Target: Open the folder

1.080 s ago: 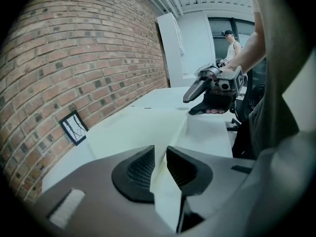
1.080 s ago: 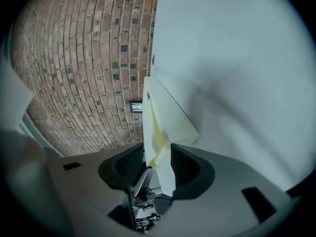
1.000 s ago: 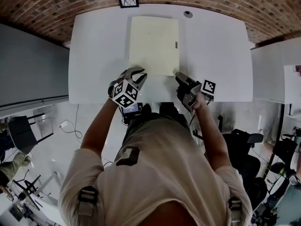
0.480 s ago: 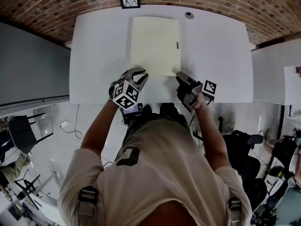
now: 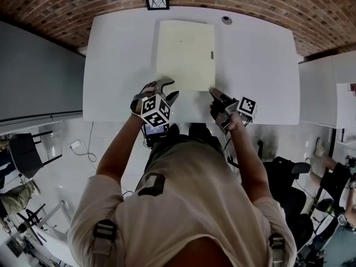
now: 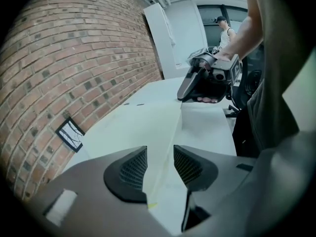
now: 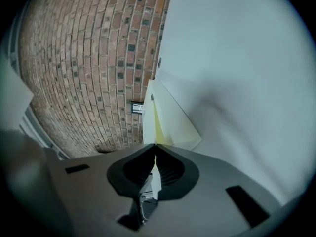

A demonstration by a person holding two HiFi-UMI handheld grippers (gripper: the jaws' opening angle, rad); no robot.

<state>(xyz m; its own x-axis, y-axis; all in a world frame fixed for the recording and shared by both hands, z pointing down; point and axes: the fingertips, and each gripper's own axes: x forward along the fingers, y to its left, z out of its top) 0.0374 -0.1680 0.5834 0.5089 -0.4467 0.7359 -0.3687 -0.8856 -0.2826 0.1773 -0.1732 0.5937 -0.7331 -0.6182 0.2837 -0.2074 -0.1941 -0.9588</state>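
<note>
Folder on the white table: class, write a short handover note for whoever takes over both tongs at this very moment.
Left tongs: open, the jaws have just been opening. The near left edge of the folder runs between them, not pressed.
Right tongs: the jaws have just closed and are shut on the folder's near right corner.
Folder: lies on the white table; in the head view it looks flat and closed.
Done: right corner gripped.
Left: lift that corner and swing the cover open, probably toward the left; the left tongs may need to steady the lower part.
</note>
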